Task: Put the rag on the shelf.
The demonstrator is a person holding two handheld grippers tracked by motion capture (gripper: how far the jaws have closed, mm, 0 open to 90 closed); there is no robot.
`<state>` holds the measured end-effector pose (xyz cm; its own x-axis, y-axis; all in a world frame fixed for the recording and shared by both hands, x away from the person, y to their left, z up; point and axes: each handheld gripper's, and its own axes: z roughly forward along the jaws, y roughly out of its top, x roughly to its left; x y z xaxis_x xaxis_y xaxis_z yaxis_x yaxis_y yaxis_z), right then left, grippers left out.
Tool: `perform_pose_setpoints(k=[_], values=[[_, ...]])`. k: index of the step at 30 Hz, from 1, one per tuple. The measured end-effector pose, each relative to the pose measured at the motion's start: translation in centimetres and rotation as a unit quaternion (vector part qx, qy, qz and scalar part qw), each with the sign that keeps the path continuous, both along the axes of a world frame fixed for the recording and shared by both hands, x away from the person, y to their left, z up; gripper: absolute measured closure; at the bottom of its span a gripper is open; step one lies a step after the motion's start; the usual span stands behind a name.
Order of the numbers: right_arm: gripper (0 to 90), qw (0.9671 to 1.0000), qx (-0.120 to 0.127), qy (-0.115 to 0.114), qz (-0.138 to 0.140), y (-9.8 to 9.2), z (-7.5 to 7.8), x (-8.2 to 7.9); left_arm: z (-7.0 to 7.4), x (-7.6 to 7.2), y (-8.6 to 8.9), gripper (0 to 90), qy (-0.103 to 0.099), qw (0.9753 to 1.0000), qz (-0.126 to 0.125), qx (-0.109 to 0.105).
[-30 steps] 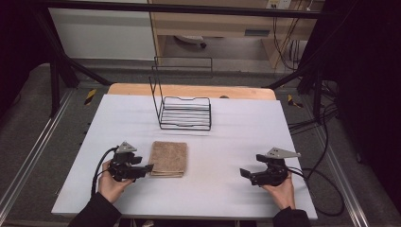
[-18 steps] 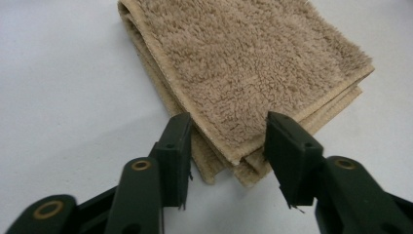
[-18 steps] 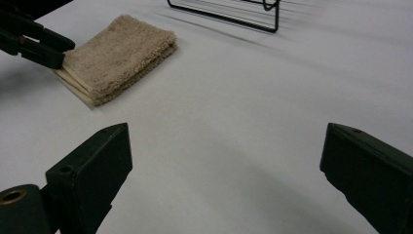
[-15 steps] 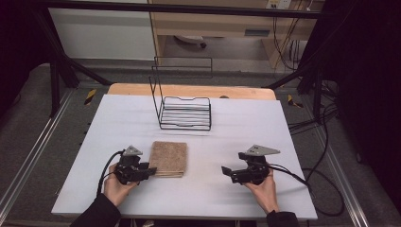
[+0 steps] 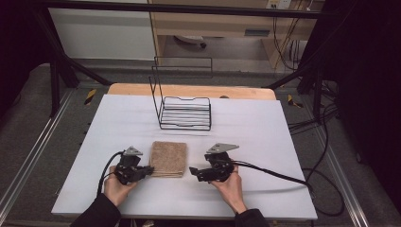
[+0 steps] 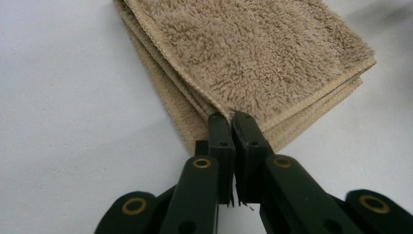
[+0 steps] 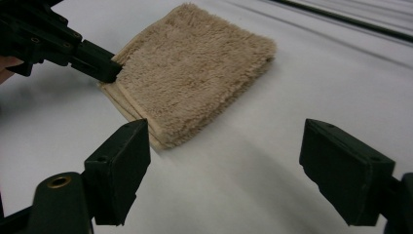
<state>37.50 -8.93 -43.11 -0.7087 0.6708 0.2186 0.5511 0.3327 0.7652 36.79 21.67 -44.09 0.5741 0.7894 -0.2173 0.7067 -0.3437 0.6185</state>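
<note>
Left gripper (image 6: 233, 122) is pinching the folded towel (image 5: 168, 158) corner, while the right gripper (image 5: 195, 171), having moved in, is hanging wide open beside it, empty, ready for gripping.

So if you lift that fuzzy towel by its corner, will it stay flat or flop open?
Probably flop: the folded towel is soft, fluffy cloth in loose layers, and the left gripper pinches just one corner. It likely weighs little and shouldn't slip much.

Hand-held gripper (image 7: 224, 170) agape nr towel (image 7: 195, 73).
</note>
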Motion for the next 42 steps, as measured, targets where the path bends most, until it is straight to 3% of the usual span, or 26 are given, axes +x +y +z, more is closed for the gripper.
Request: perform_pose_setpoints(k=[8,11,16,23,28,33,37,42], values=[[38.8,0.9993,-0.001,0.035,-0.011,3.2,-1.1,0.4,0.4,-0.2,0.1,88.7,-0.010,0.9999,-0.004,0.006],[45.2,0.9994,-0.004,0.033,-0.012,3.8,-1.5,0.3,0.5,-0.2,0.3,88.8,-0.014,0.9999,-0.003,0.008],[57.5,0.9982,0.013,0.055,-0.021,4.5,-2.1,0.1,0.6,-0.1,0.6,88.8,-0.013,0.9999,0.000,0.005],[65.8,0.9983,0.017,0.049,-0.026,4.8,-2.8,-0.3,0.3,-0.1,0.5,88.5,-0.014,0.9999,0.000,0.009],[84.5,0.9987,0.017,0.039,-0.027,4.9,-2.8,-0.6,0.3,-0.3,0.6,86.3,-0.022,0.9998,-0.002,0.000],[87.1,0.9992,0.007,0.035,-0.018,4.4,-2.1,-0.3,0.9,-0.7,1.3,68.4,-0.043,0.9989,0.000,-0.017],[87.4,0.9993,-0.004,0.038,-0.003,3.7,-0.6,0.0,1.5,-0.8,2.0,51.1,-0.068,0.9973,0.009,-0.026],[87.4,0.9990,-0.022,0.039,0.004,2.9,0.3,0.5,2.4,0.3,2.5,38.2,-0.087,0.9956,0.017,-0.032]])
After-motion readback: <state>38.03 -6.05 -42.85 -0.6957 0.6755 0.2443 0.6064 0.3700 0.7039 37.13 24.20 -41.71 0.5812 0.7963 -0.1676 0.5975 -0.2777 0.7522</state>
